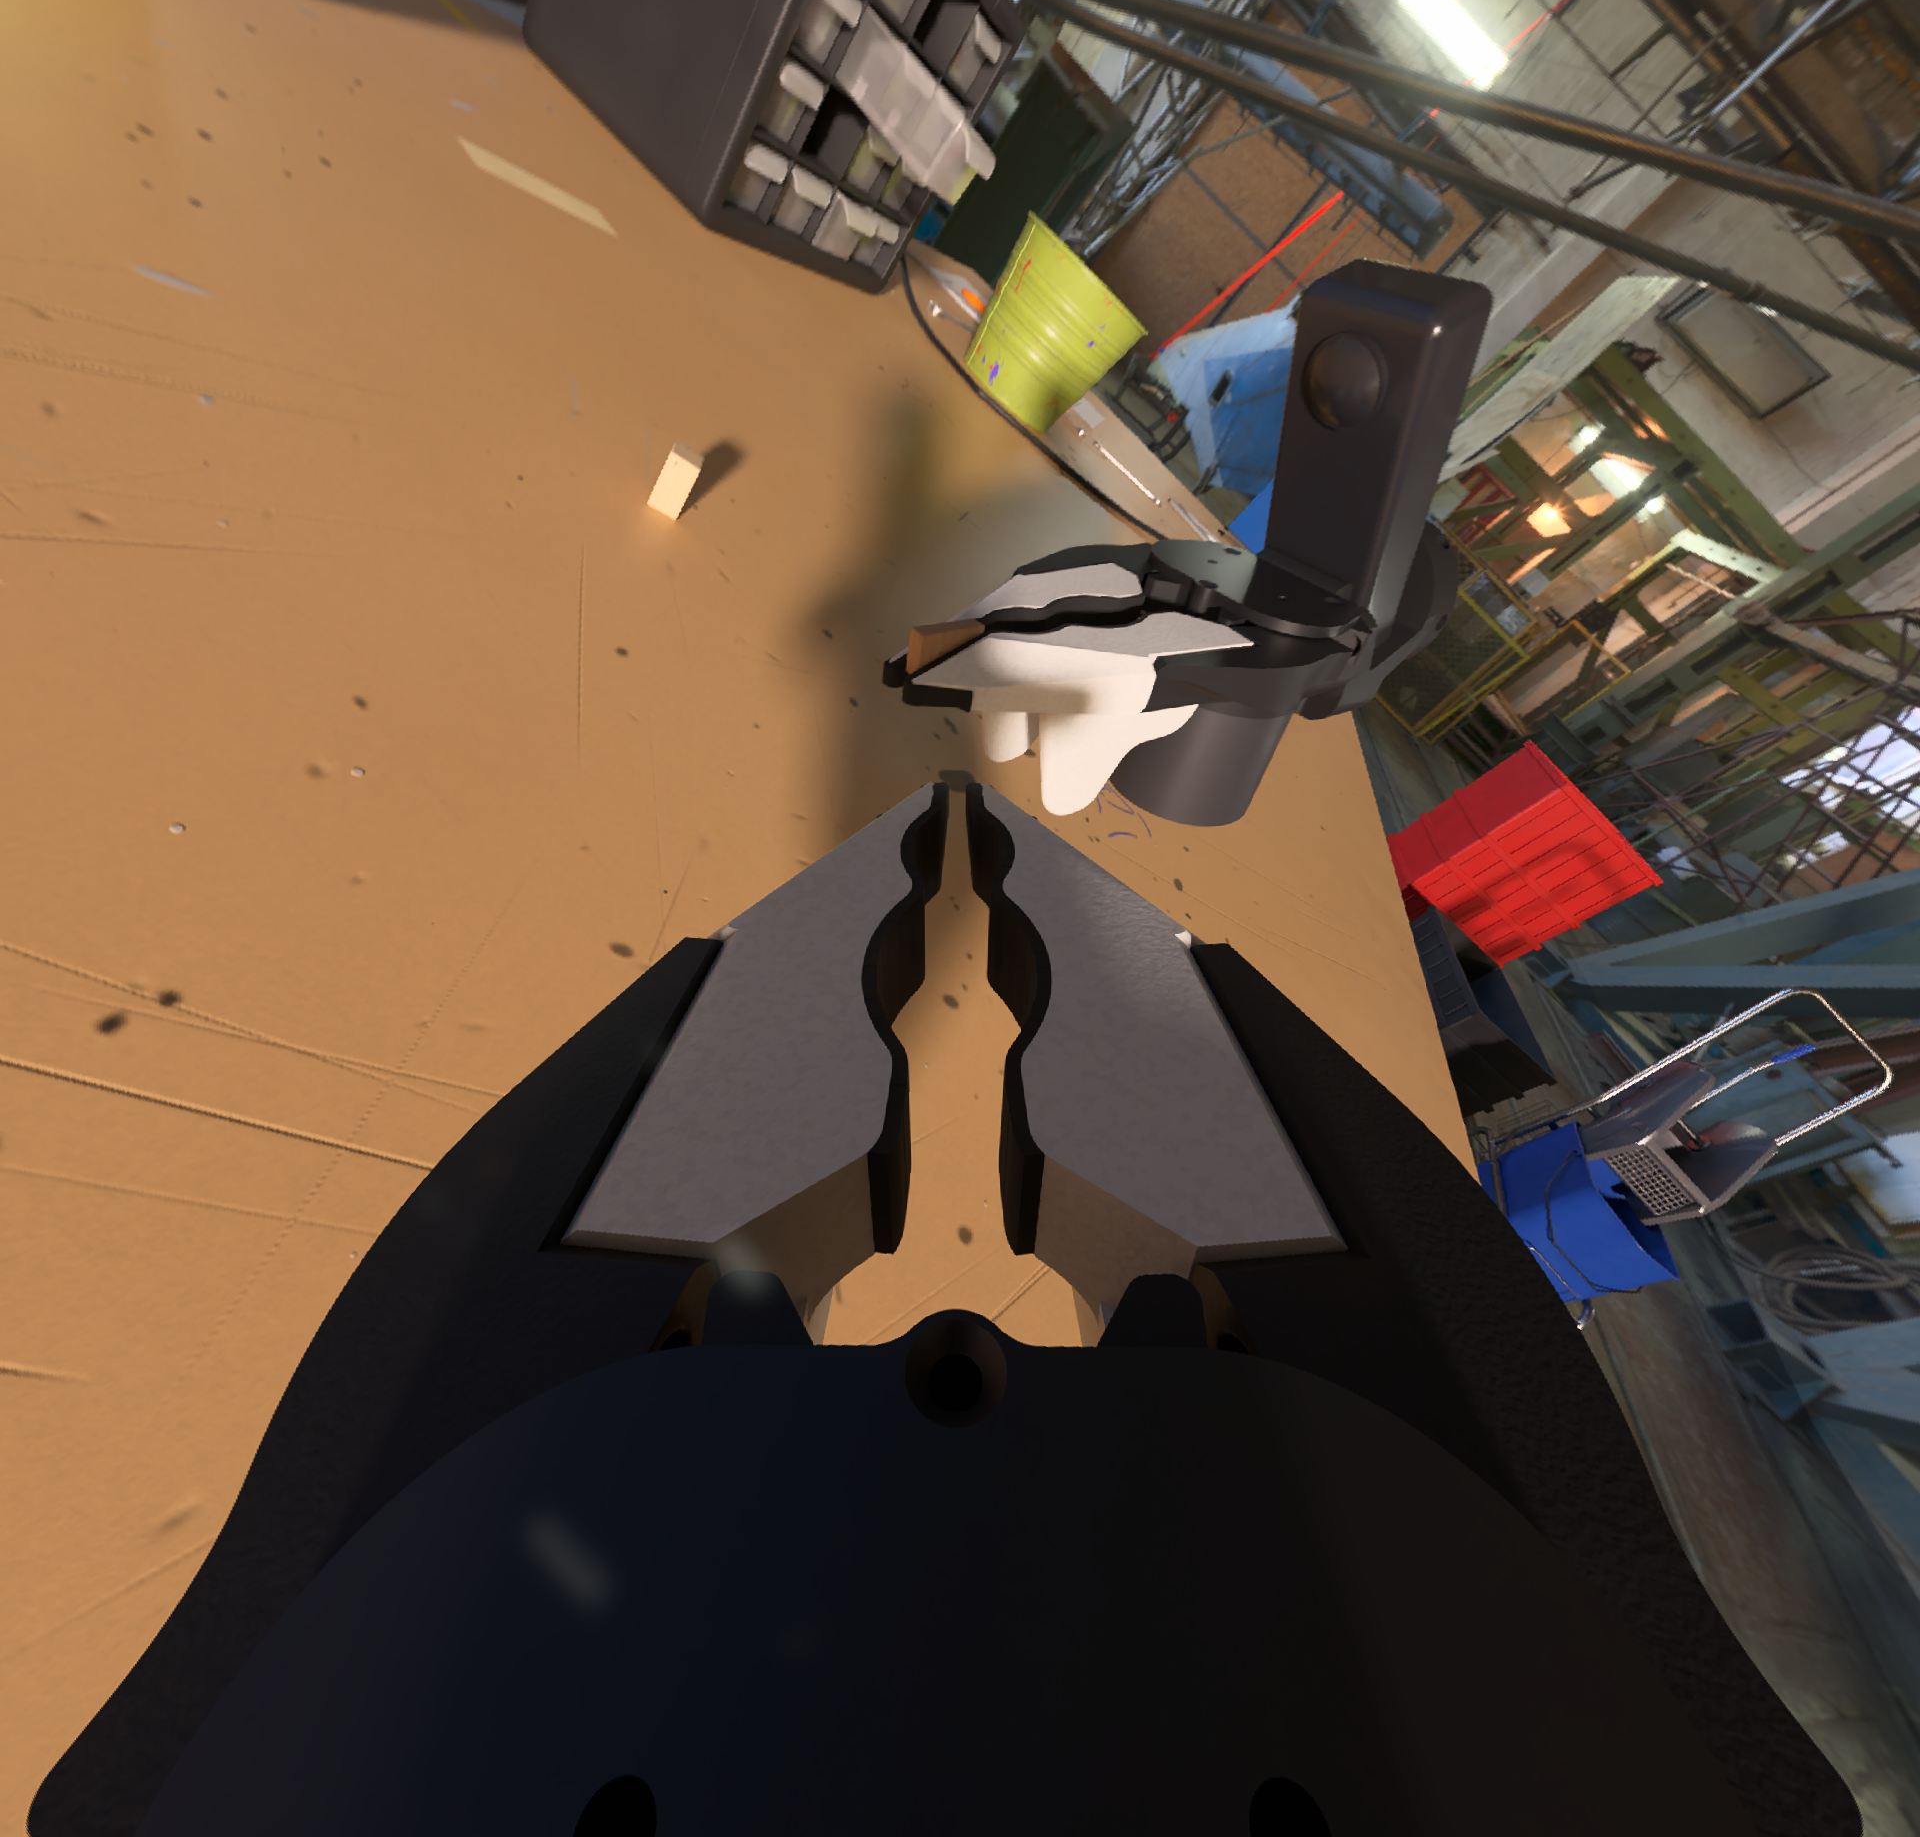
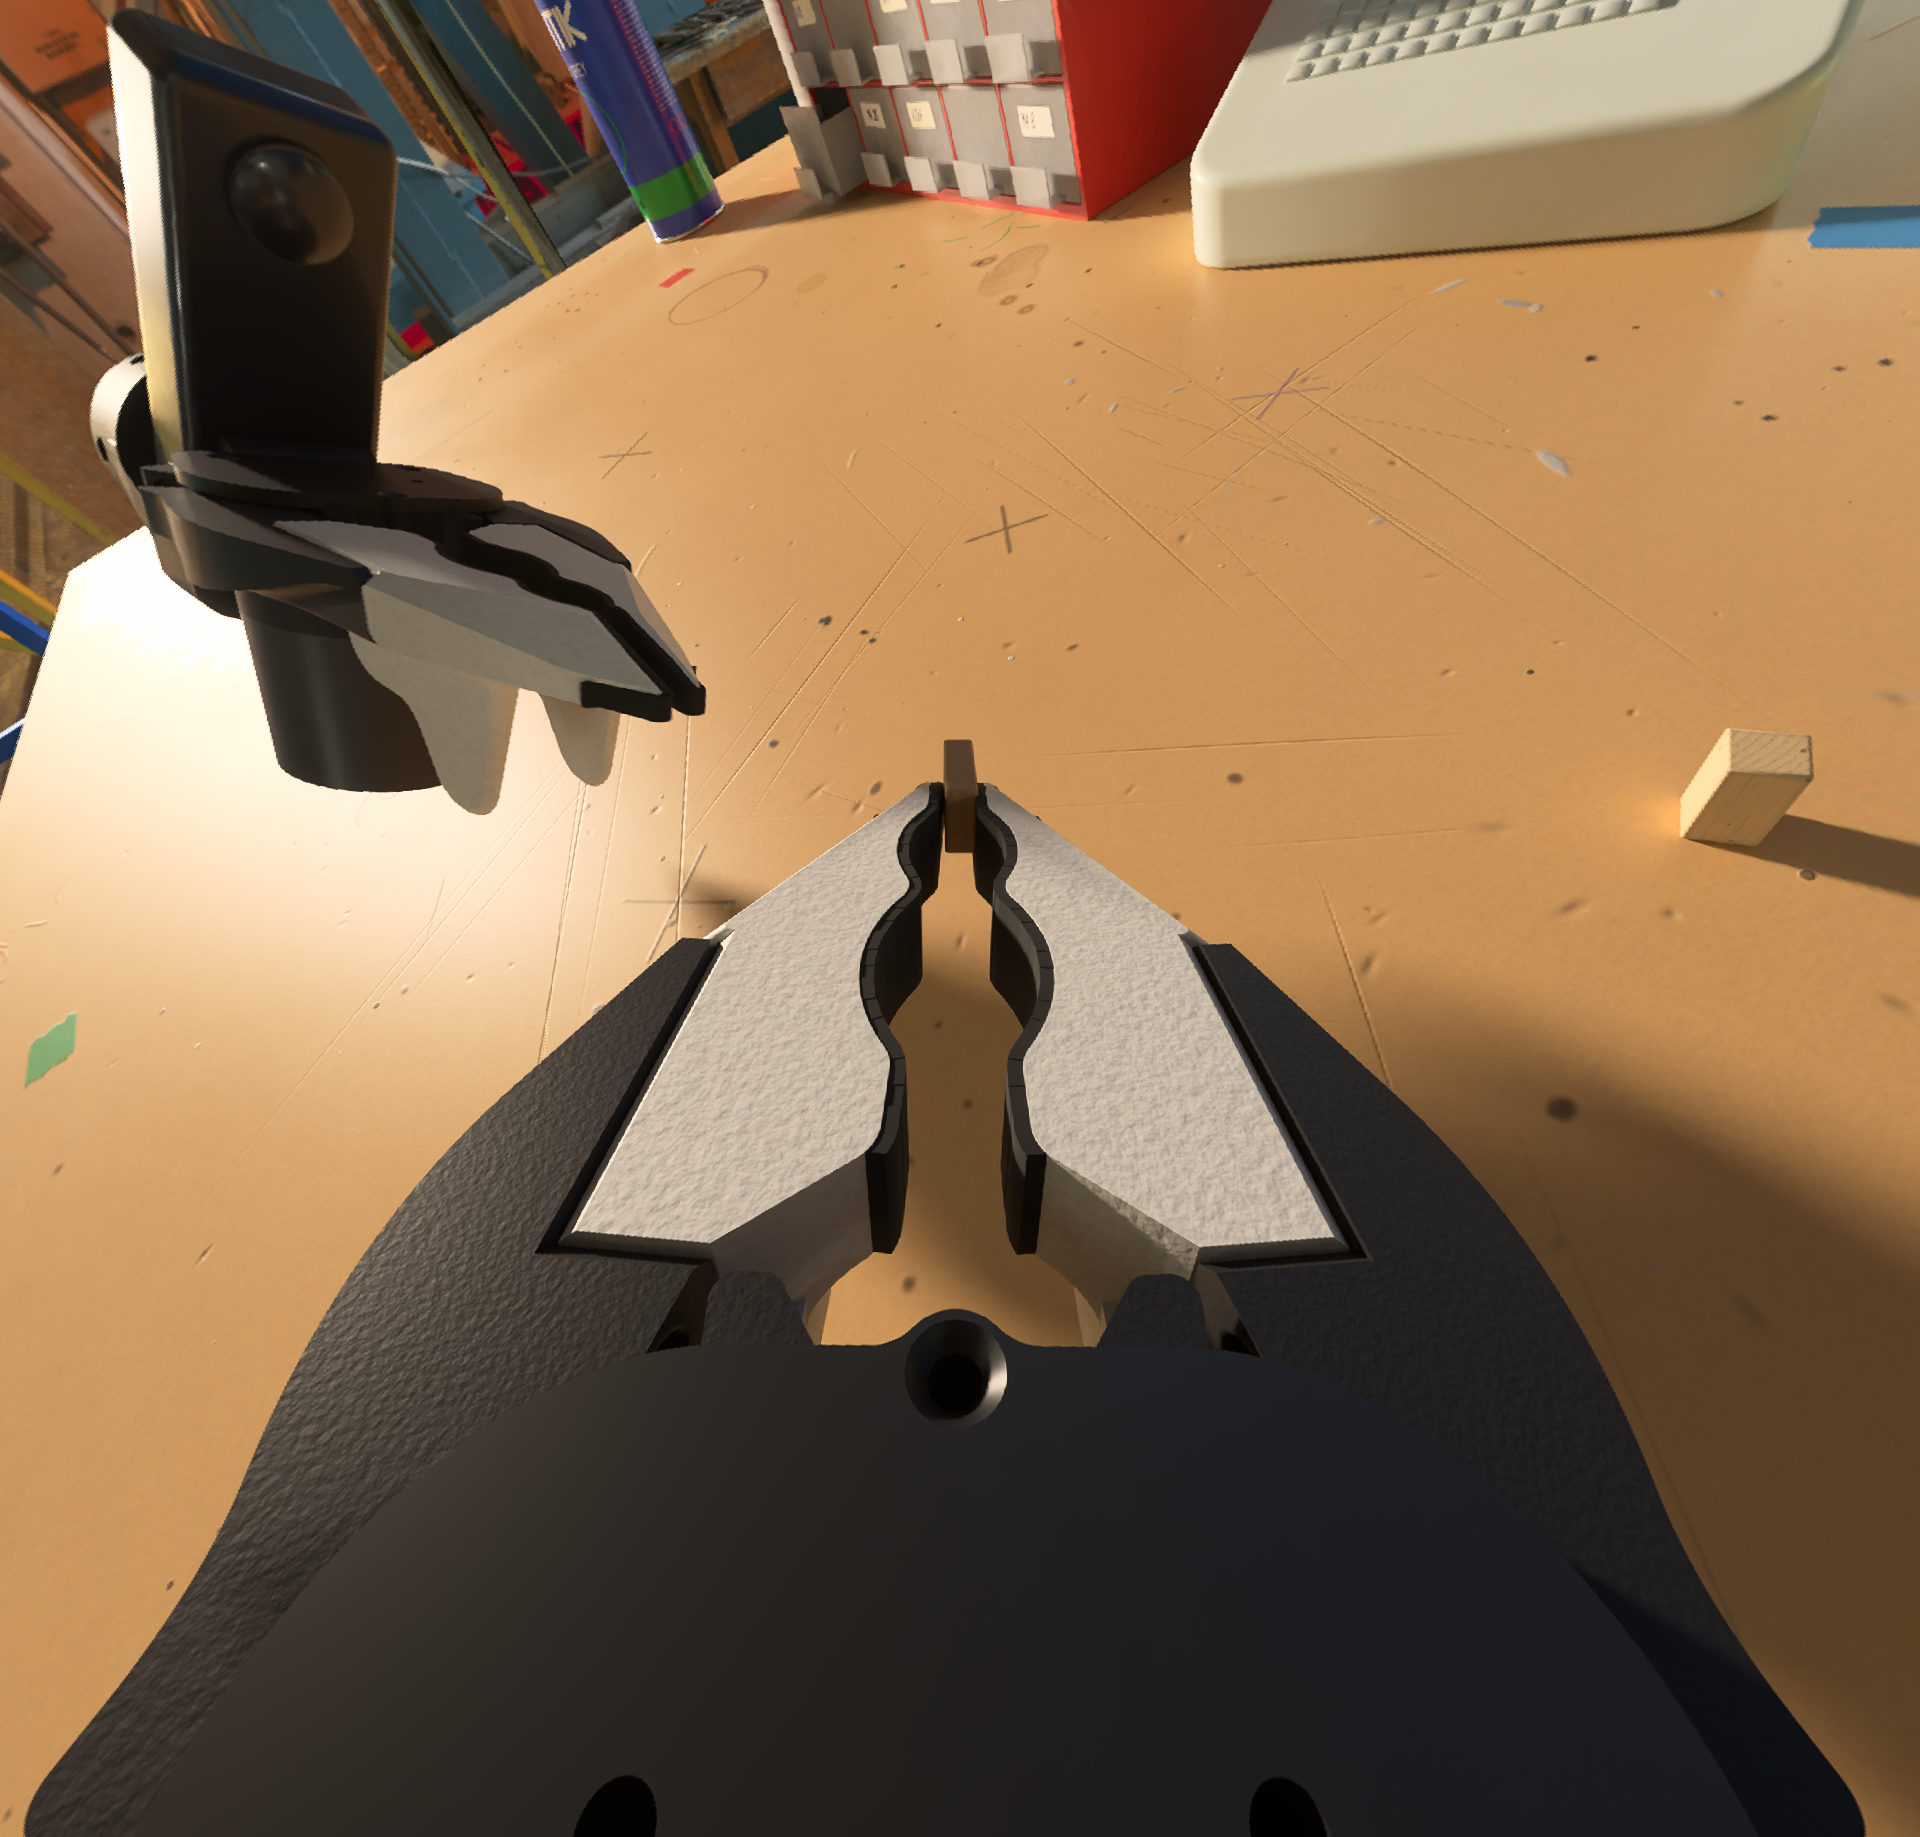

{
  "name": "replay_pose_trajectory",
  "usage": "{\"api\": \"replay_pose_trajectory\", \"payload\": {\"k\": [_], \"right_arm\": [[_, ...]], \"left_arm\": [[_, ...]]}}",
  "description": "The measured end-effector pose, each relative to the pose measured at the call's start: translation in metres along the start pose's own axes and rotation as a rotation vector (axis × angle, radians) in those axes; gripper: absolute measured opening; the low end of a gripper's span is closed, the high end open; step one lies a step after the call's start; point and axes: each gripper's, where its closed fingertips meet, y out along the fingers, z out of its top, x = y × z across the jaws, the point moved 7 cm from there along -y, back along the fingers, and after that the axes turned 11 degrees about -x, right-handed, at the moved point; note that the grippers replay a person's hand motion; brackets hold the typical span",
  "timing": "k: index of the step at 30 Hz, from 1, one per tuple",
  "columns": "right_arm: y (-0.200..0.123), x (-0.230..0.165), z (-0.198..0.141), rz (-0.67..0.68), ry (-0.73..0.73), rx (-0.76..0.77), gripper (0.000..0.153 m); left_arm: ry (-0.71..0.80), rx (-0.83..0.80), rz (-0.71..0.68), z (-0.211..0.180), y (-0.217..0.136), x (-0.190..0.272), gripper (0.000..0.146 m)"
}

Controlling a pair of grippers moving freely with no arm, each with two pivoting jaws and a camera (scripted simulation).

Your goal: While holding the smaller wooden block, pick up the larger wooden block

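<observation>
The larger wooden block (image 2: 1745,785), pale and rectangular, lies on the tan table (image 2: 1143,540) to the right of my right gripper; in the left wrist view it (image 1: 675,481) lies far ahead and to the left. My right gripper (image 2: 958,800) is shut on the smaller wooden block (image 2: 958,795), a dark brown piece pinched upright at the fingertips. The left wrist view shows that gripper (image 1: 909,660) hovering above the table with the brown block (image 1: 940,641) in its tips. My left gripper (image 1: 956,800) is shut and empty above the table; it also shows in the right wrist view (image 2: 675,691).
A dark drawer cabinet (image 1: 769,73), a green cup (image 1: 1049,333) and the table's right edge with a red crate (image 1: 1517,852) beyond it. In the right wrist view, a red drawer cabinet (image 2: 956,52), a spray can (image 2: 623,73) and a cream keyboard device (image 2: 1507,104) stand at the back.
</observation>
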Motion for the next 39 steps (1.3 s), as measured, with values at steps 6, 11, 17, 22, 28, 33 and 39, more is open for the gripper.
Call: {"api": "replay_pose_trajectory", "payload": {"k": [6, 11, 17, 22, 28, 33, 39], "right_arm": [[-0.0001, 0.0006, 0.0003, -0.008, 0.005, 0.003, 0.004], [-0.0003, 0.0008, 0.0003, -0.003, 0.01, 0.005, 0.004], [-0.0002, 0.0014, 0.0002, 0.009, 0.023, 0.003, 0.004], [-0.0001, 0.0014, 0.0, 0.019, 0.027, 0.001, 0.004], [0.0005, 0.0003, -0.0005, 0.028, 0.021, -0.007, 0.004], [0.0009, 0.0, -0.0011, 0.04, 0.021, -0.014, 0.004], [0.0008, 0.0011, -0.001, 0.053, 0.034, -0.013, 0.004]], "left_arm": [[0.029, 0.023, 0.004, 0.001, -0.0011, 0.0022, 0.005], [0.016, 0.03, 0.003, 0.0016, -0.0019, 0.0004, 0.005], [0.011, 0.056, 0.013, 0.0035, -0.0043, -0.0017, 0.008], [0.002, 0.056, 0.005, 0.0036, -0.004, -0.0024, 0.012], [-0.041, 0.062, -0.013, 0.004, -0.0038, -0.0043, 0.021], [-0.075, 0.058, -0.037, 0.0039, -0.0032, -0.0052, 0.026], [-0.08, 0.056, -0.046, 0.004, -0.0031, -0.0049, 0.027]]}}
